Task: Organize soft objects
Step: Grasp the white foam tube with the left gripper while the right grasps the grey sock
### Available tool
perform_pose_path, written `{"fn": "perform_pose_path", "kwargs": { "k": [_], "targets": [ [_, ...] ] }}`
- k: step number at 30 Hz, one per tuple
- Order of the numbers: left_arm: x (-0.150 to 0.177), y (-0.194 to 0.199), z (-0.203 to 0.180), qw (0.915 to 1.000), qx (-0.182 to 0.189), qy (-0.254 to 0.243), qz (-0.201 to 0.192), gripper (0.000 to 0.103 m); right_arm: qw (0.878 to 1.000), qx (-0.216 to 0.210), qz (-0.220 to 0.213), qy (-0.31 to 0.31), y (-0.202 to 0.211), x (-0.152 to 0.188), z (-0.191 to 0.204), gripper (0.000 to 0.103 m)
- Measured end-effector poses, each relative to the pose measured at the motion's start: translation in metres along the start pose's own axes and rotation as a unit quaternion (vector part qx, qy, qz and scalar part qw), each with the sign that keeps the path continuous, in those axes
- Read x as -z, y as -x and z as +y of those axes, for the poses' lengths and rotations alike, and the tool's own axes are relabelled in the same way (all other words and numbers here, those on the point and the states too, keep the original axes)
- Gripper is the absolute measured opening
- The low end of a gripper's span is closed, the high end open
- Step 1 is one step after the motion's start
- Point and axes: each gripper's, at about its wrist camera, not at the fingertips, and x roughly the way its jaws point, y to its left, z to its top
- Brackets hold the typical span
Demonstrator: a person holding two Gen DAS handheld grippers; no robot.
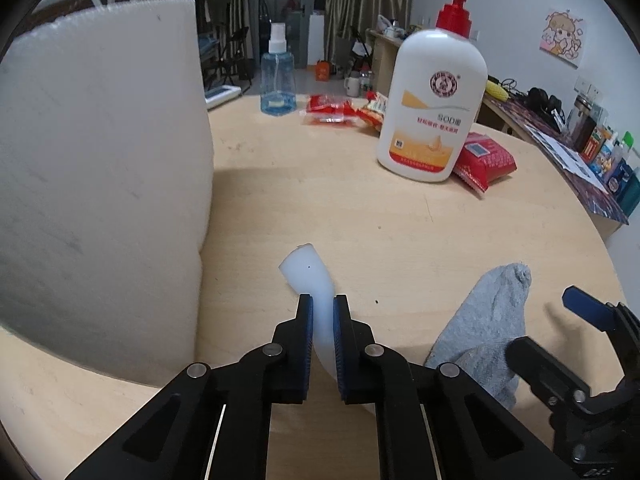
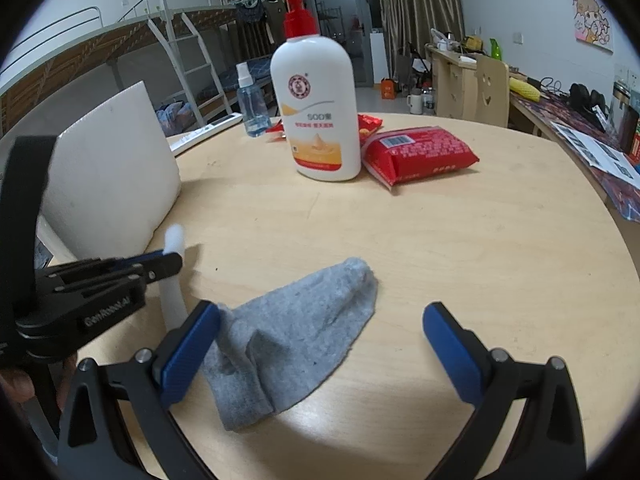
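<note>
On a round pale wooden table [image 2: 460,240], the left gripper [image 1: 320,308] pinches a curved strip of soft white foam [image 1: 308,276] between clenched blue pads. A crumpled grey sock [image 2: 304,328] lies flat just right of that strip, between the wide-open fingers of the right gripper [image 2: 320,320] (its left pad touches the sock's edge). Beyond the sock stands a white pump bottle with red nozzle [image 2: 316,108]; a large white foam block [image 1: 100,184] stands left of it.

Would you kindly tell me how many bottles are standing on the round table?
2: the white pump bottle mid-table beside the red packet, and the blue spray bottle behind it near the far edge.
</note>
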Motion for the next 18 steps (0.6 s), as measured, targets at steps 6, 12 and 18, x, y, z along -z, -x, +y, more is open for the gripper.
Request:
{"fn": "perform_pose_path", "kwargs": {
  "k": [6, 12, 18],
  "targets": [
    [-0.002, 0.008, 0.003, 0.9998, -0.006, -0.006, -0.015, 0.010, 1.000, 0.005, 0.014, 0.003, -0.008, -0.001, 0.003, 0.103],
    [-0.002, 0.008, 0.003, 0.9998, -0.004, -0.008, -0.018, 0.010, 0.999, 0.008, 0.021, 0.026, -0.010, 0.001, 0.013, 0.103],
    [-0.002, 0.009, 0.001, 0.9997, -0.002, -0.014, -0.022, 0.010, 0.998, 0.014, 0.039, 0.046, -0.016, 0.004, 0.021, 0.101]
  ]
}}
